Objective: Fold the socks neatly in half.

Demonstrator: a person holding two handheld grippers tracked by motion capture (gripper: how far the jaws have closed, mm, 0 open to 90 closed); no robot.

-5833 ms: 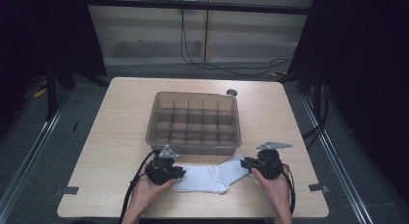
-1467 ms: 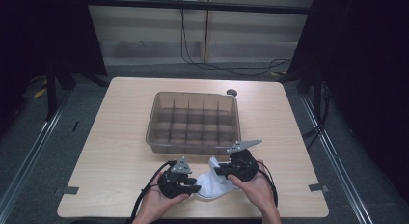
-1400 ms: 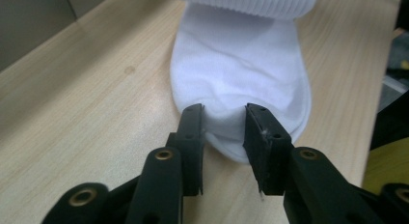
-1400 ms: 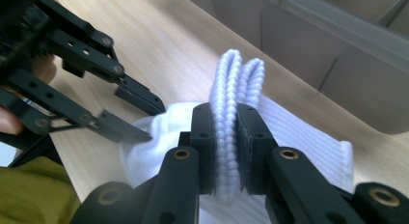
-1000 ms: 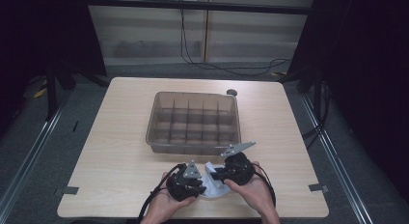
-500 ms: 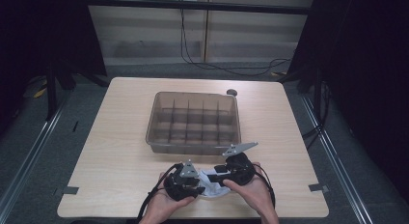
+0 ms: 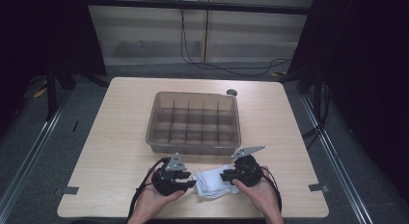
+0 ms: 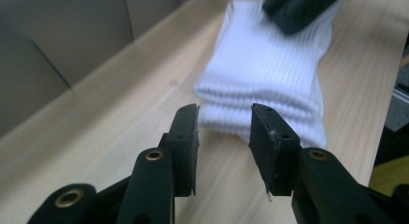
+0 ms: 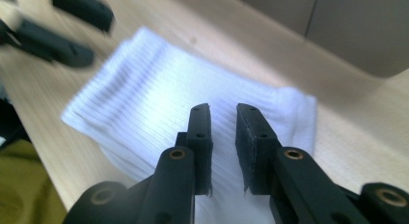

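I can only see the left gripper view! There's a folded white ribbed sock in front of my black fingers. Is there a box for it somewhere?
Observer: Yes. In the high view, a brown see-through plastic box with a grid of dividers stands on the table just beyond the folded white ribbed sock.
Operator: Is anything inside it?
Observer: From above, its compartments look empty.
Operator: What's the blurry black thing on the far end of my sock?
Observer: That's the right gripper. Its own view shows its fingers over the sock with a narrow gap between them. They have just been closing, and nothing is pinched between them.
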